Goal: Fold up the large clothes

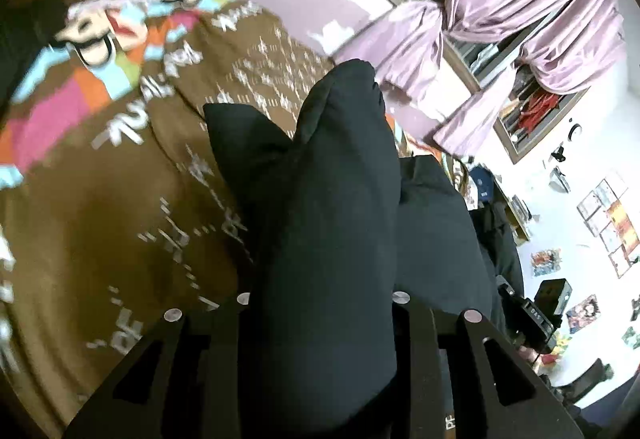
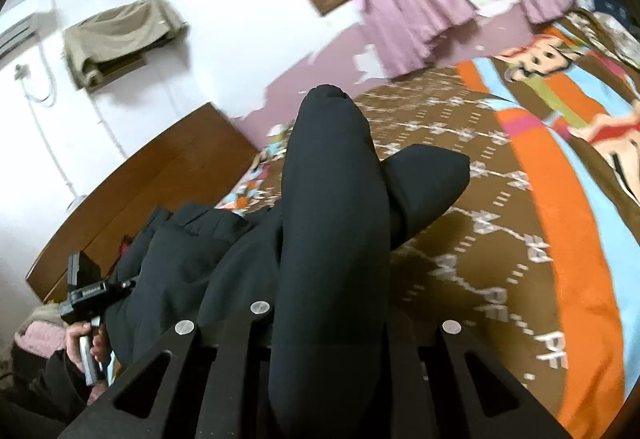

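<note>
Black padded fabric fills the middle of both wrist views: a large black puffy jacket (image 2: 188, 251), bulky and soft, is lifted above the bed with the brown patterned blanket (image 2: 472, 223). The left hand-held gripper (image 1: 324, 319) is clamped on a thick roll of the jacket, which bulges up between its fingers, and the right hand-held gripper (image 2: 332, 323) pinches a similar roll; neither shows any gap, so both look closed on cloth. A loose tube of the same fabric, probably a sleeve, sticks out sideways toward the striped part of the blanket. In the right view the person's hand (image 2: 86, 343) holds the other tool's handle low near the wooden headboard (image 2: 132, 175), with the jacket's body sagging between the two grips.

I'd say the jacket is being carried or shaken out over the bed, not yet laid flat, so folding proper has hardly begun. Next, it needs lowering toward the middle of the bed, spread wide and smoothed, keeping the dangling sleeve from tucking underneath.
</note>
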The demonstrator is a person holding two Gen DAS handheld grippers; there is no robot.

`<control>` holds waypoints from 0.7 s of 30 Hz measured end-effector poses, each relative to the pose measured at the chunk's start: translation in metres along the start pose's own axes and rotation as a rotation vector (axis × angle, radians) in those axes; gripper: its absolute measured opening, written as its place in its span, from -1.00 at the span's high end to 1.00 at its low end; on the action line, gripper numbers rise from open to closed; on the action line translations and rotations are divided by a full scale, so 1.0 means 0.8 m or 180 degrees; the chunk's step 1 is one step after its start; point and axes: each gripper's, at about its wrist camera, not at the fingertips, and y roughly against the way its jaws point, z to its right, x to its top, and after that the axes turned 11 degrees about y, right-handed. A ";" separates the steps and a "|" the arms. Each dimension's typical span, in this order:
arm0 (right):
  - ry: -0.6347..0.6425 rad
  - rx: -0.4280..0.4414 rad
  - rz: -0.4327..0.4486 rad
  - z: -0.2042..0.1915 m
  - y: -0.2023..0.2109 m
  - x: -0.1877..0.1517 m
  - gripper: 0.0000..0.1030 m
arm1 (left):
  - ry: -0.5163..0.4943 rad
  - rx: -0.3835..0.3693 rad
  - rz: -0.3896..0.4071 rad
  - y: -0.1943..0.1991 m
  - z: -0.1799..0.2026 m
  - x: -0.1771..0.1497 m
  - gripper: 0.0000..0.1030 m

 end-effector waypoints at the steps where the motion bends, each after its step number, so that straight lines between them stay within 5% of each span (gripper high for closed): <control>1: 0.0025 0.0051 0.0009 -0.009 -0.006 0.004 0.72 | 0.0005 0.0004 0.0055 0.012 0.000 0.004 0.52; 9: 0.0218 0.0218 -0.0089 -0.056 -0.071 0.012 0.72 | 0.0185 0.0195 0.0276 0.055 -0.047 0.014 0.52; 15: 0.0127 -0.0152 -0.0390 -0.030 -0.109 -0.022 0.71 | 0.0624 0.0220 0.0154 0.030 -0.115 0.009 0.46; 21: 0.0096 -0.0372 -0.0640 -0.014 -0.116 -0.036 0.31 | 0.0595 0.0513 0.0144 0.024 -0.114 0.014 0.05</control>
